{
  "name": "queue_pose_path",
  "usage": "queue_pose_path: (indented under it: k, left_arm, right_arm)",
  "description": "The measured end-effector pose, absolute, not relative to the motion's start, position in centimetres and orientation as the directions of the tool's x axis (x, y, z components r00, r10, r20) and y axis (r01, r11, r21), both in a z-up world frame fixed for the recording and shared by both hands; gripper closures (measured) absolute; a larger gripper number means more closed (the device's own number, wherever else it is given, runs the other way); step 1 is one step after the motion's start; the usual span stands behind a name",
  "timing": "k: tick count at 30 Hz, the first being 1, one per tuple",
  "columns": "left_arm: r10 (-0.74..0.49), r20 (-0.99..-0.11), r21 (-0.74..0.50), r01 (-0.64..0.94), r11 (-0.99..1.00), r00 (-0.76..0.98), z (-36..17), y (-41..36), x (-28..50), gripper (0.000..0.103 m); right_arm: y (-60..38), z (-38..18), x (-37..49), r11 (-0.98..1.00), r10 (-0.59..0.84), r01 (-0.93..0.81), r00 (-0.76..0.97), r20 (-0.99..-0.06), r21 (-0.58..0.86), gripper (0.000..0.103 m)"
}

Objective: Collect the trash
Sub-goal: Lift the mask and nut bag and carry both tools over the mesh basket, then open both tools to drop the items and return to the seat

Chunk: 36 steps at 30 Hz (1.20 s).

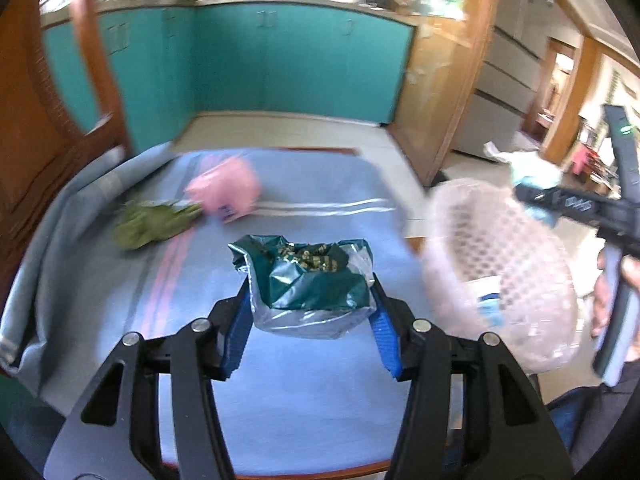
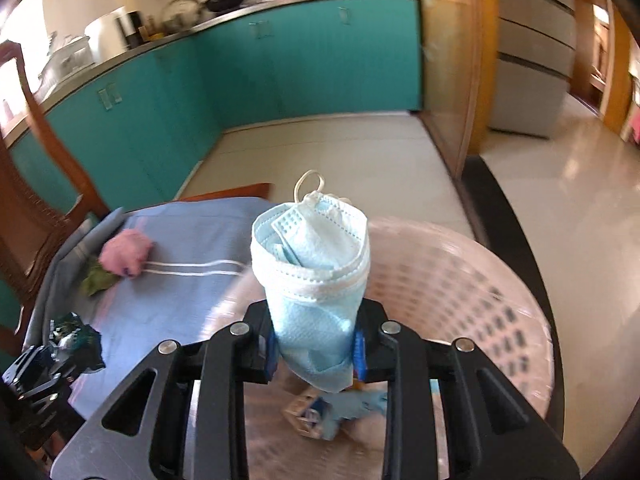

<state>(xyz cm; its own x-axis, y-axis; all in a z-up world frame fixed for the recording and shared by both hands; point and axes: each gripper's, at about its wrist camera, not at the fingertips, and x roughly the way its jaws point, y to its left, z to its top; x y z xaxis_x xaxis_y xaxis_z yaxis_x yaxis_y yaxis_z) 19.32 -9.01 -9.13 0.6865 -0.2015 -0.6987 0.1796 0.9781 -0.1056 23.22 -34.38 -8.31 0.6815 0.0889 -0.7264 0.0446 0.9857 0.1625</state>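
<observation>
Pale-blue fabric of the folded face mask (image 2: pixel 316 280) is pinched between the right gripper (image 2: pixel 316 350) pads, held directly above the pink mesh basket (image 2: pixel 480 300); best to let go only once it sits well inside the rim. Alongside, the left gripper (image 1: pixel 306 322) is clamped on a crumpled green wrapper (image 1: pixel 308 276) over the blue tablecloth (image 1: pixel 320 224). Farther off lie a pink bag (image 1: pixel 224 192) and green leaves (image 1: pixel 148 222), not yet collected.
</observation>
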Motion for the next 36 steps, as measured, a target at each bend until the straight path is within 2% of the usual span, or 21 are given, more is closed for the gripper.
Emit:
queue_pose_path:
  k: [9, 10, 11, 13, 14, 16, 18, 19, 21, 27, 33, 36]
  left_arm:
    - [-0.358, -0.680, -0.103, 0.399, 0.911, 0.641, -7.8, -18.4, 19.6, 0.049]
    - [-0.373, -0.683, -0.107, 0.420, 0.901, 0.627, -8.0, -19.4, 19.7, 0.049]
    - [-0.390, -0.687, -0.115, 0.439, 0.891, 0.613, -8.2, -20.3, 19.8, 0.049]
    - [-0.422, -0.695, -0.135, 0.471, 0.872, 0.582, -8.5, -21.8, 19.9, 0.048]
    - [-0.439, -0.697, -0.151, 0.483, 0.862, 0.566, -8.7, -22.3, 19.9, 0.048]
    - [-0.476, -0.696, -0.178, 0.513, 0.839, 0.538, -8.8, -23.2, 19.8, 0.045]
    - [-0.485, -0.693, -0.171, 0.531, 0.830, 0.534, -8.9, -23.9, 19.5, 0.031]
    - [-0.482, -0.689, -0.161, 0.534, 0.830, 0.540, -8.9, -24.0, 19.4, 0.027]
    - [-0.474, -0.687, -0.151, 0.529, 0.835, 0.551, -8.9, -24.0, 19.4, 0.021]
    - [-0.408, -0.694, -0.153, 0.431, 0.889, 0.593, -9.2, -20.7, 20.4, 0.015]
    - [-0.145, -0.714, -0.003, 0.204, 0.979, 0.685, -10.6, -14.2, 22.2, 0.015]
    - [-0.047, -0.737, -0.012, 0.056, 0.998, 0.674, -11.3, -8.4, 23.6, 0.015]
  right_arm:
    - [-38.6, -10.2, 22.1, 0.975, 0.035, 0.151, 0.625, -0.780, 0.165, 0.073]
    - [-39.0, -10.5, 22.0, 0.973, 0.031, 0.163, 0.615, -0.788, 0.165, 0.067]
    - [-39.3, -10.6, 22.0, 0.969, 0.029, 0.176, 0.611, -0.791, 0.171, 0.056]
    - [-39.9, -10.4, 21.6, 0.958, 0.033, 0.203, 0.620, -0.784, 0.201, 0.042]
    - [-40.3, -10.1, 21.3, 0.951, 0.041, 0.213, 0.635, -0.771, 0.226, 0.038]
    - [-41.0, -9.7, 21.0, 0.937, 0.055, 0.225, 0.660, -0.749, 0.267, 0.035]
    - [-41.7, -9.4, 20.8, 0.918, 0.068, 0.245, 0.677, -0.733, 0.312, 0.033]
    - [-42.1, -9.3, 20.7, 0.907, 0.078, 0.254, 0.683, -0.726, 0.336, 0.033]
    - [-42.6, -9.4, 20.8, 0.889, 0.085, 0.275, 0.685, -0.724, 0.365, 0.033]
    - [-41.6, -9.3, 21.6, 0.892, 0.115, 0.254, 0.673, -0.730, 0.374, 0.032]
    - [-37.3, -8.4, 23.4, 0.914, 0.181, 0.144, 0.693, -0.698, 0.380, 0.032]
    - [-33.2, -8.1, 25.0, 0.928, 0.235, 0.056, 0.682, -0.692, 0.369, 0.032]
